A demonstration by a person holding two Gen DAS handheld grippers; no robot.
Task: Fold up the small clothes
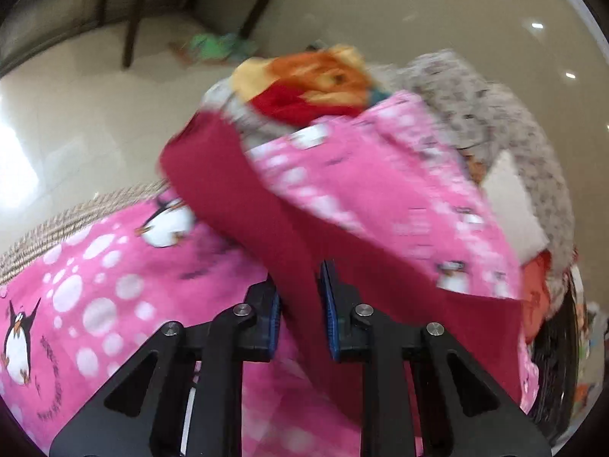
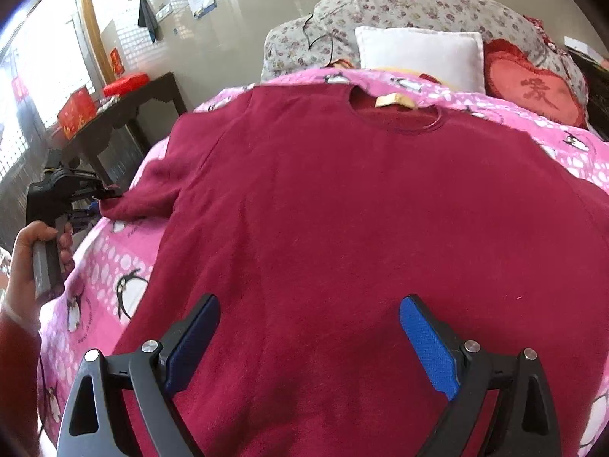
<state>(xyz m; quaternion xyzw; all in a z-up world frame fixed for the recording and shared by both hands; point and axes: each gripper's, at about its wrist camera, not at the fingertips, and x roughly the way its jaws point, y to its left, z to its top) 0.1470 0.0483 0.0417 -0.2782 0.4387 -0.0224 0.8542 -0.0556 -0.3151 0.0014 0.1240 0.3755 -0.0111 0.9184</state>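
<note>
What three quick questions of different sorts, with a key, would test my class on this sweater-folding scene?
1. True or false: the left claw is shut on the sleeve of the maroon sweater.
2. The right claw is: A open above the sweater's body, B gripping the white pillow, C out of view.
3. Fill in: the sweater lies on a pink ____ printed with penguins.

Key: 1 true; 2 A; 3 blanket.
</note>
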